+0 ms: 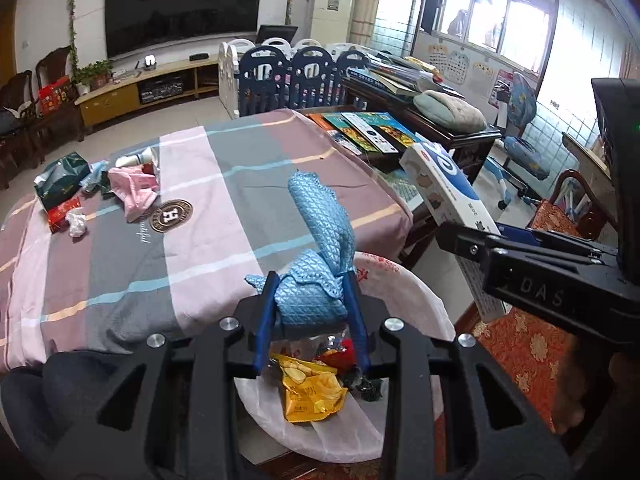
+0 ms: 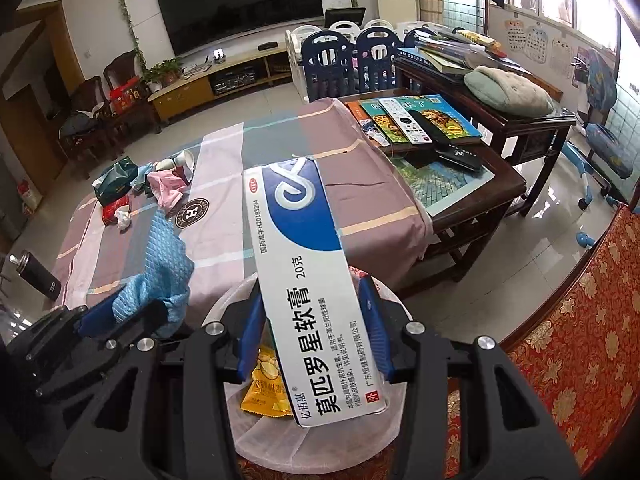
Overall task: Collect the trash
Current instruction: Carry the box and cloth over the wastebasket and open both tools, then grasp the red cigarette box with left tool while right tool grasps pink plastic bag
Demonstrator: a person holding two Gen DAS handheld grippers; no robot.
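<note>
Living room, desk (image 1: 224,208) under striped cloth, bin (image 1: 404,280) at its near edge. Left gripper (image 1: 310,300) grasps rag (image 1: 320,216), right gripper (image 2: 312,320) clamps box (image 2: 304,264), both over bin. Next: release both; more trash (image 1: 80,188) waits far left.

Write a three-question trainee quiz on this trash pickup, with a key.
1. True or false: the left gripper is shut on the blue cloth.
2. The right gripper holds: A) a remote, B) the medicine box, C) a cup?
3. Fill in: inside the white-lined bin lies a yellow ____.

Key: 1 true; 2 B; 3 snack packet.
</note>
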